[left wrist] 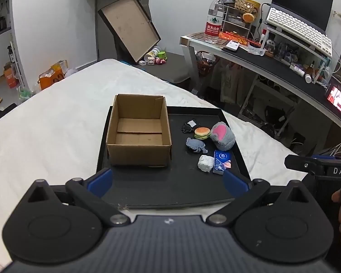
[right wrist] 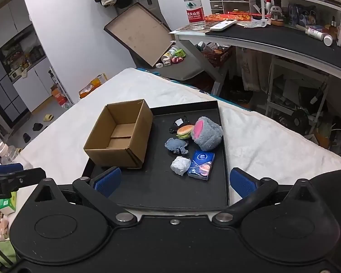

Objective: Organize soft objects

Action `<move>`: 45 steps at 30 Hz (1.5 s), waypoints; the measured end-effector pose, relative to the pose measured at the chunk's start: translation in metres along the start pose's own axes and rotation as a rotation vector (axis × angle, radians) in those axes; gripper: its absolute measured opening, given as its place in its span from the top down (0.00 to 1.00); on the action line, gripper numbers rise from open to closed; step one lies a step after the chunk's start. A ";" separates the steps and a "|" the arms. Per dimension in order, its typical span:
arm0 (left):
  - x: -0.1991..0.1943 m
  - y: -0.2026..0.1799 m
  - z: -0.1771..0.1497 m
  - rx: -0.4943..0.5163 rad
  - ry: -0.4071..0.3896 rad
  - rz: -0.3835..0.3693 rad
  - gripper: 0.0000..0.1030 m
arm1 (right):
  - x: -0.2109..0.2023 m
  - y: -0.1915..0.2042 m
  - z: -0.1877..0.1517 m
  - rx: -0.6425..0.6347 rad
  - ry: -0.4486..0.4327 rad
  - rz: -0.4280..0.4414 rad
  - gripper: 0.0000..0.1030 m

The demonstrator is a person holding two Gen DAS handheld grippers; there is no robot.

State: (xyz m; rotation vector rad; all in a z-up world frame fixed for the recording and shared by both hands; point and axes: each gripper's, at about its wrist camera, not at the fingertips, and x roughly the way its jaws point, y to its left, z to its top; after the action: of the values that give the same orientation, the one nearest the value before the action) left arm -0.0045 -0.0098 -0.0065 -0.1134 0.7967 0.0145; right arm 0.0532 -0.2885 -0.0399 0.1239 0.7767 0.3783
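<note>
Both claws, left (left wrist: 168, 182) and right (right wrist: 175, 182), are held released; the light, squashy grey plush (right wrist: 208, 135) is probably best pinched across its body.

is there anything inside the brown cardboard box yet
No, the brown cardboard box shows only its bare floor; the soft items lie beside it on the black tray.

Both wrist views look down from the near edge, sharing the shallow black tray (left wrist: 229, 118) (right wrist: 224, 136) on the bed.

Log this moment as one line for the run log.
left gripper: open, empty | right gripper: open, empty | box: empty, on tray | plush, burger, tissues: beside box
</note>
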 end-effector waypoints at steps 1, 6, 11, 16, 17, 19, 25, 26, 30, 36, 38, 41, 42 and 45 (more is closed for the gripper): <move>0.000 -0.001 0.000 0.003 0.000 0.000 0.01 | 0.000 0.000 0.000 0.000 0.000 0.000 0.00; -0.003 -0.001 -0.001 0.002 -0.004 -0.005 0.01 | -0.001 -0.001 -0.001 0.001 0.000 0.001 0.00; -0.006 -0.002 0.000 0.000 -0.005 -0.011 0.01 | -0.001 -0.001 -0.002 0.005 0.000 -0.005 0.00; -0.007 -0.002 0.000 -0.001 -0.005 -0.007 0.01 | -0.002 -0.002 -0.002 0.008 0.000 -0.006 0.00; -0.007 -0.002 0.000 -0.003 -0.004 -0.007 0.01 | -0.002 -0.002 -0.001 0.008 0.000 -0.006 0.00; -0.008 -0.001 0.000 -0.004 -0.004 -0.008 0.01 | -0.002 -0.002 -0.001 0.006 -0.002 -0.006 0.00; -0.008 -0.001 0.000 -0.003 -0.004 -0.006 0.01 | -0.003 -0.002 -0.001 0.005 -0.001 -0.005 0.00; -0.007 -0.002 0.000 -0.004 -0.005 -0.006 0.01 | -0.003 -0.002 -0.001 0.005 -0.001 -0.005 0.00; -0.008 -0.001 0.000 -0.007 -0.003 -0.008 0.01 | -0.003 -0.002 -0.001 0.005 -0.001 -0.006 0.00; -0.008 -0.001 -0.001 -0.005 -0.007 -0.010 0.01 | -0.003 0.000 0.000 -0.002 0.002 -0.005 0.00; -0.009 0.000 -0.002 -0.007 -0.008 -0.009 0.01 | -0.003 0.001 -0.001 -0.003 0.003 -0.005 0.00; -0.009 0.000 -0.001 -0.007 -0.012 -0.008 0.01 | -0.003 0.002 -0.001 -0.005 0.003 -0.005 0.00; -0.009 0.000 -0.001 -0.009 -0.012 -0.008 0.01 | -0.003 0.002 -0.001 -0.005 0.003 -0.005 0.00; -0.010 0.001 0.000 -0.011 -0.013 -0.009 0.01 | -0.003 0.002 -0.001 -0.006 0.003 -0.005 0.00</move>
State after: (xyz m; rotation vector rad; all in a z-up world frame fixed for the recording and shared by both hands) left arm -0.0119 -0.0085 0.0003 -0.1271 0.7832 0.0114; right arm 0.0499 -0.2873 -0.0381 0.1159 0.7790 0.3757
